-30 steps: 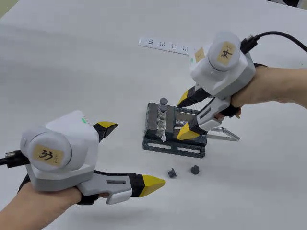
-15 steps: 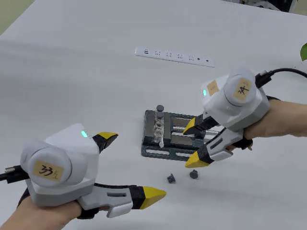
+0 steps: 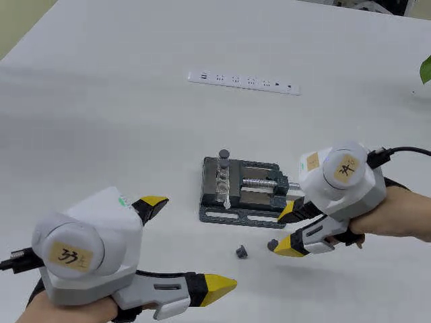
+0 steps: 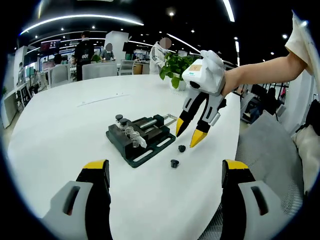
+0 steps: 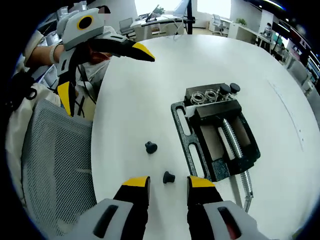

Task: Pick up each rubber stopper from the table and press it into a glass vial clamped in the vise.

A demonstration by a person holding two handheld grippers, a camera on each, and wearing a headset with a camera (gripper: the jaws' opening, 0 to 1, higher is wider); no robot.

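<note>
Since my right gripper [image 3: 285,230] is coming down from the vise [image 3: 236,214], open, I am lining up the stopper [image 5: 168,176] at 12 o'clock; left gripper [image 3: 188,243] is waiting open.

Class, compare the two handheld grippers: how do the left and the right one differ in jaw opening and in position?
The left gripper has its jaws spread wide, while the right gripper holds its jaws much narrower. The right gripper's tips frame a loose rubber stopper, whereas the left gripper hangs well off from the vise, with nothing between its jaws. Both are open, yellow-tipped and hold nothing.
</note>
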